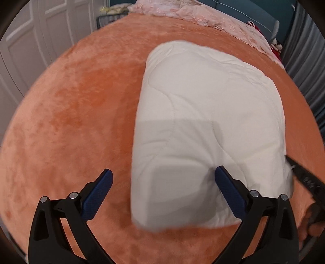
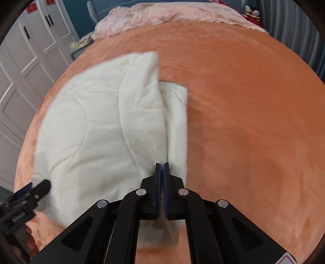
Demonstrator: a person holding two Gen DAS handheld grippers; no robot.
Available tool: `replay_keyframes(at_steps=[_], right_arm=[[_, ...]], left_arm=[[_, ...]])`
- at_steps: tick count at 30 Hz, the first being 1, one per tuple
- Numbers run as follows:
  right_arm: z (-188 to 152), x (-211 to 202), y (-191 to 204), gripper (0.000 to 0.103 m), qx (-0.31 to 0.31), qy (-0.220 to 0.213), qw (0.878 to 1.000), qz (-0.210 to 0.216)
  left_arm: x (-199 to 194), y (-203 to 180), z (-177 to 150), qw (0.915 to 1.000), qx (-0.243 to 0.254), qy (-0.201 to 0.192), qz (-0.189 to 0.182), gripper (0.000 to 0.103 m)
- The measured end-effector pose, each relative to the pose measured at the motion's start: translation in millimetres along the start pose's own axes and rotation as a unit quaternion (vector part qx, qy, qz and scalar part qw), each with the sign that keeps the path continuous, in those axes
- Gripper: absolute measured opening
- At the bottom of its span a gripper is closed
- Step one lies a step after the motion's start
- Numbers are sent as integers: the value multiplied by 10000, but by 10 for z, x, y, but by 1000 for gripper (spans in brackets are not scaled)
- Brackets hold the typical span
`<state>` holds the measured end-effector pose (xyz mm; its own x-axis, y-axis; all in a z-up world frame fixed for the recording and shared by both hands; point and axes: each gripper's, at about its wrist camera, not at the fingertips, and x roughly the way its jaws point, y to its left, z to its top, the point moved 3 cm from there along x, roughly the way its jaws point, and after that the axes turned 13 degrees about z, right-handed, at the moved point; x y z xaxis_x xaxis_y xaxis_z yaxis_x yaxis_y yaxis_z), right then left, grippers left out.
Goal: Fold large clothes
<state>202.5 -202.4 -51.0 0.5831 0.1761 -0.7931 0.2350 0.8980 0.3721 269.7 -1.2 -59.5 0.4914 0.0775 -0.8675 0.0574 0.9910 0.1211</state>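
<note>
A folded white quilted garment [image 1: 203, 121] lies on the orange plush bedspread [image 1: 71, 121]. My left gripper [image 1: 163, 182] is open, its blue pads above the garment's near left corner, holding nothing. In the right wrist view the garment [image 2: 91, 126] fills the left middle. My right gripper [image 2: 161, 168] is shut on the garment's near right edge, where the folded layers meet. The left gripper [image 2: 40, 187] shows at the lower left of that view. The right gripper's tip [image 1: 292, 164] shows at the right edge of the left wrist view.
A crumpled pink lace cover [image 2: 162, 14] lies along the far side of the bed. White wardrobe doors [image 2: 30, 50] stand to the left. Grey curtains [image 1: 304, 61] hang on the right. Bare orange bedspread [image 2: 254, 111] spreads to the right of the garment.
</note>
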Motion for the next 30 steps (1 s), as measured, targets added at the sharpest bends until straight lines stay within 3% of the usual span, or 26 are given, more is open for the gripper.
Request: replay_keyframes(at_steps=[1,5,11,13,18,20,22,25,30], right_arm=[[-61,-157,52,10,-49,-125,9999,14],[-294,-325,112,10,-131,-177,9997,127],[-533,-99,-181,11,260,360,9988,-194],[-587,-214,-209,11,388,314,9987,-77],[-812,-611,-32,13,15,40,9999,-163],[-906,-731,47,26,-69,-26,9999,-131],[-1014,-867,143,52,-170,-165,9996,-128],[-1171,-1040,224,62,-368,-410,9983,-203],[-1421,-1192,282,70,-440,-572,9970,-275]], left_arm=[[-82,-1,-32,9998,108,-98,104,98],[-248,-31,-225,9982,385,-234,397,97],[-150,-35,-381,9988,209,29,440,98],[-170,-1,-421,9986,143,67,498,98],[-429,61,-503,9985,75,-76,532,97],[-567,75,-546,9985,16,-173,518,97],[-692,75,-595,9982,17,-263,531,97],[-870,52,-698,9971,105,-449,610,97],[-1065,35,-924,9951,227,-656,700,97]])
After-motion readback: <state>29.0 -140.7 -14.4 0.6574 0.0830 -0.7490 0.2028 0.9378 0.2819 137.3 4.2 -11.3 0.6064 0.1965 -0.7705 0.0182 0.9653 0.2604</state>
